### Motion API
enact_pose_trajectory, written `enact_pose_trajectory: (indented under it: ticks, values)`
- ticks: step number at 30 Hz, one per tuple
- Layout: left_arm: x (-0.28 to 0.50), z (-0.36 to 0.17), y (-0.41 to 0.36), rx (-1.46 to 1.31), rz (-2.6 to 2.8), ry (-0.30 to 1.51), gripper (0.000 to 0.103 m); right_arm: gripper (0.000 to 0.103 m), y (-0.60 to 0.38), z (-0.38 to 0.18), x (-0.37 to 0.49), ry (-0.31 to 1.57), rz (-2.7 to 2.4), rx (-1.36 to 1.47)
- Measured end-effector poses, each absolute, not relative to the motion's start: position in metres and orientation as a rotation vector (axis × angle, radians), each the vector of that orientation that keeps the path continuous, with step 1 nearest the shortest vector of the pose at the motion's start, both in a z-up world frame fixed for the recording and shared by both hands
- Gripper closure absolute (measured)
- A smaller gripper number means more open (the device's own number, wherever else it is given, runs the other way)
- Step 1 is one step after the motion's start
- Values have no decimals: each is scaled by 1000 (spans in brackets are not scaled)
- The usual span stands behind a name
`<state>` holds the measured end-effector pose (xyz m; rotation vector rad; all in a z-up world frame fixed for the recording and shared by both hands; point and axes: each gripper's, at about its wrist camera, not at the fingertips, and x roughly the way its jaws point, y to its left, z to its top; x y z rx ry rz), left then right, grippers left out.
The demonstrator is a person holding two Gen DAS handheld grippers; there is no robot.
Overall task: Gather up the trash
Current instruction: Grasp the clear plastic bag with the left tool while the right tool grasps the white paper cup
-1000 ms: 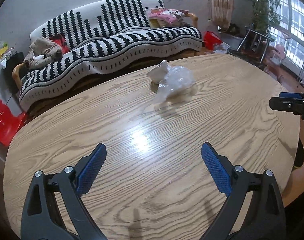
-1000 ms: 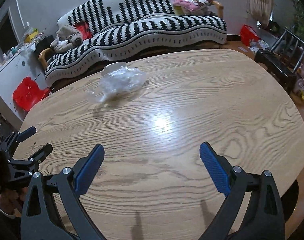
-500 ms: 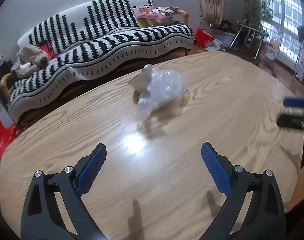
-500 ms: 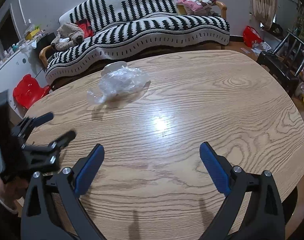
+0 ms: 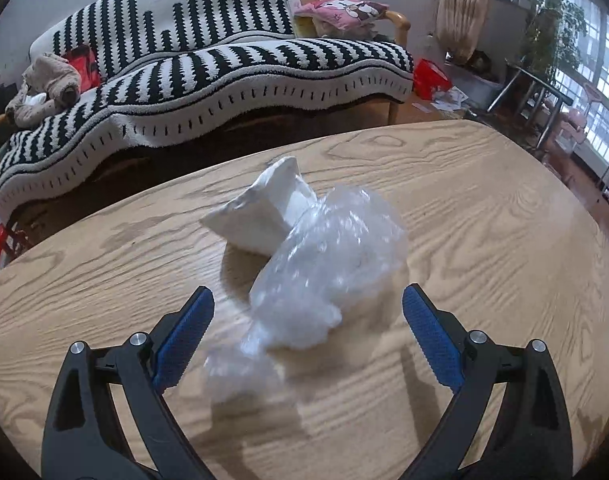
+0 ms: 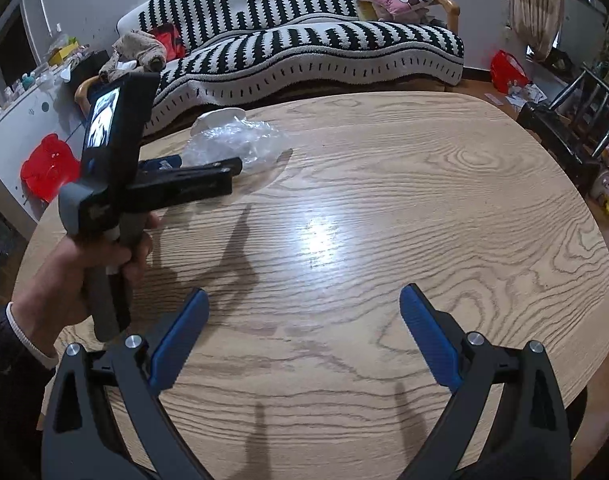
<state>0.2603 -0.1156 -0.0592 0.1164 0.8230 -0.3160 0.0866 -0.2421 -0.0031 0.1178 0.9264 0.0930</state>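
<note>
- Big oval wooden table (image 5: 484, 240) with wavy grain, bright light spot near its middle.
- Behind it, long sofa with a black-and-white striped blanket (image 5: 208, 76); pink cartoon pillow (image 5: 340, 8) at one end, brown stuffed toy (image 5: 44, 88) at the other.
- Red plastic stool (image 6: 48, 164) on the floor off to the side.
- Crumpled clear plastic bag (image 5: 328, 272) lying on the table, with a folded white paper tissue (image 5: 260, 216) touching its far side.
- Left gripper (image 5: 306, 336) with black arms and blue pads (image 5: 182, 336) spread wide, low over the table, near end of the bag between the two fingers, not pinched.
- Seen from the right wrist camera: left gripper (image 6: 208, 164) held in a hand (image 6: 80, 272) with a dark sleeve, tips right at the bag (image 6: 236, 144).
- Right gripper (image 6: 302, 336) spread wide too, holding nothing, over bare wood, well apart from the bag.
</note>
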Motion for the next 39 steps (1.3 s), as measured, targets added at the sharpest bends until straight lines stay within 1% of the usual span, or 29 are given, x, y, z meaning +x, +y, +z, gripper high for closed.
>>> enact_pose_trajectory:
  ticks: [1, 2, 3, 4, 7, 13, 16, 22, 28, 33, 34, 35, 36, 39]
  values:
    - [262, -60, -116, 110, -321, 826, 23, 10, -242, -5, 89, 932, 93, 120]
    - [263, -62, -118, 114, -333, 836, 32, 10, -242, -6, 91, 937, 97, 123]
    - [264, -65, -119, 122, -345, 857, 47, 10, -242, -8, 93, 940, 97, 125]
    - [264, -67, -118, 124, -347, 870, 59, 10, -242, -8, 94, 940, 95, 125]
    - [256, -69, -113, 141, -351, 875, 71, 10, -238, -11, 102, 937, 99, 117]
    - [217, -61, -75, 117, -354, 896, 73, 10, -230, -20, 129, 955, 141, 134]
    - [194, -58, -43, 102, -331, 923, 73, 10, -216, -15, 150, 915, 144, 118]
    - [148, -62, 10, 177, -161, 941, 73, 10, -169, -14, 219, 865, 236, 43]
    - [146, -58, 40, 114, -109, 934, 73, 10, -126, -43, 295, 915, 232, -30]
    - [150, -60, 39, 126, -107, 928, 73, 10, -112, -54, 327, 925, 208, -69]
    - [150, -61, 38, 143, -106, 927, 74, 12, -112, -54, 332, 923, 212, -67]
    - [150, -63, 37, 149, -110, 933, 73, 22, -112, -56, 336, 926, 215, -63]
    - [151, -63, 36, 150, -117, 938, 74, 37, -111, -57, 340, 934, 226, -54]
    - [148, -61, 33, 157, -118, 926, 74, 39, -108, -56, 334, 928, 240, -72]
